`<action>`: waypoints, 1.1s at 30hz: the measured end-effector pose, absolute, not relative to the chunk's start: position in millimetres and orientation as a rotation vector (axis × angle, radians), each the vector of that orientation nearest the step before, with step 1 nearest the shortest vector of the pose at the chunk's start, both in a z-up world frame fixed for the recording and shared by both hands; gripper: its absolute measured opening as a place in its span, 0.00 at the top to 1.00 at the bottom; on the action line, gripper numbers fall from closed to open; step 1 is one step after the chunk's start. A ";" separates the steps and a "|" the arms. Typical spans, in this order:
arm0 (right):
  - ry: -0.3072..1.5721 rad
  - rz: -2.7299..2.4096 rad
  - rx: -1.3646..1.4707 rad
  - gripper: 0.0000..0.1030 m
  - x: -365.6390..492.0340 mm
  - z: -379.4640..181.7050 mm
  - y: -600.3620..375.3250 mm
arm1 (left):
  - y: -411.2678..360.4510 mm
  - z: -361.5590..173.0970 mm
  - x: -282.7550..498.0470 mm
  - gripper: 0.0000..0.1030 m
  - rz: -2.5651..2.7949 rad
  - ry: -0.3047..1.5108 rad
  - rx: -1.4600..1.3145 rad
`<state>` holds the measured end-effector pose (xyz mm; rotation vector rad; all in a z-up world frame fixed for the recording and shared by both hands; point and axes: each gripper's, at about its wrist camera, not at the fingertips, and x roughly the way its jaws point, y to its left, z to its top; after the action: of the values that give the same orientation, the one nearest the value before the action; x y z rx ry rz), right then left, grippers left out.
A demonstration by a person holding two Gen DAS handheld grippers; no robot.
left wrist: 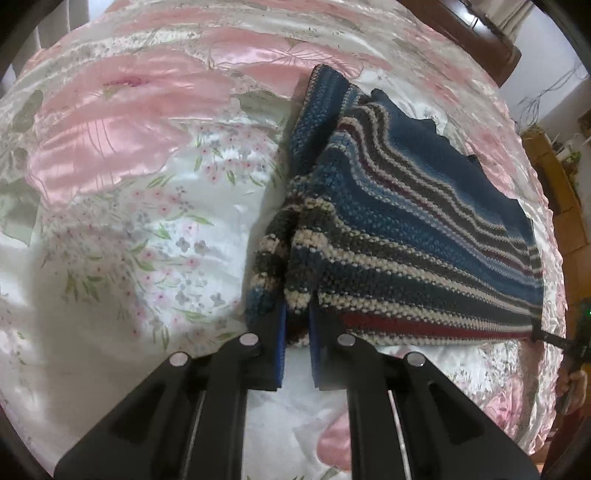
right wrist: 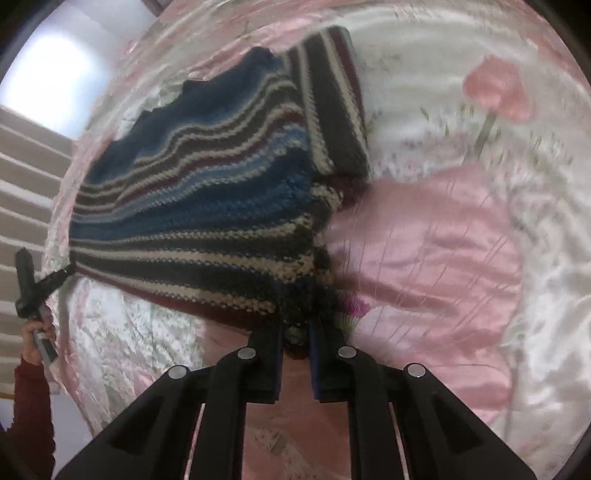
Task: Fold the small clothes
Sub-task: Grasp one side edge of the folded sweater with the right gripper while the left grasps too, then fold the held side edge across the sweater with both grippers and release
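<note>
A striped knit sweater (left wrist: 406, 229) in blue, dark grey, cream and red lies on a pink and white floral satin bedspread (left wrist: 129, 166). My left gripper (left wrist: 297, 321) is shut on the sweater's near corner, the knit bunched between its blue pads. In the right wrist view the same sweater (right wrist: 207, 199) stretches away to the left, and my right gripper (right wrist: 297, 332) is shut on its other near corner. The hem is held taut between the two grippers. Each gripper appears at the far edge of the other's view, the right one (left wrist: 554, 338) and the left one (right wrist: 55, 277).
A person's hand in a dark red sleeve (right wrist: 33, 369) holds the left gripper's handle. A wooden headboard (left wrist: 469, 33) stands at the bed's far end, wooden furniture (left wrist: 561, 192) beside the bed. Open bedspread (right wrist: 443, 240) extends around the sweater.
</note>
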<state>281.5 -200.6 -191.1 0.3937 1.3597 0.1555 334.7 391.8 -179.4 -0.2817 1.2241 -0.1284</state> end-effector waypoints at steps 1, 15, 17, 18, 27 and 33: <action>1.352 0.162 0.382 0.88 280.9 -189.1 -199.4 | 391.7 -178.9 335.0 0.90 -0.130 1.224 -0.279; 1.313 0.156 0.562 0.21 315.2 -172.3 -230.6 | 388.4 -163.1 380.4 0.35 -0.146 1.247 -0.315; 1.323 0.167 0.598 0.21 321.2 -181.6 -231.0 | 385.1 -169.2 389.0 0.33 -0.142 1.254 -0.312; 1.326 0.177 0.616 0.21 324.2 -187.2 -229.4 | 384.1 -172.3 391.5 0.33 -0.146 1.259 -0.315; 1.342 0.188 0.565 0.56 340.1 -204.3 -201.3 | 377.3 -189.1 399.3 0.52 -0.177 1.297 -0.354; 1.320 0.226 0.648 0.82 337.0 -195.0 -201.2 | 372.2 -183.0 395.7 0.77 -0.197 1.306 -0.364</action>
<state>337.0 -201.2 -195.0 0.6478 1.3200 0.2259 395.7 372.2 -183.0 -0.3644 1.3060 -0.1969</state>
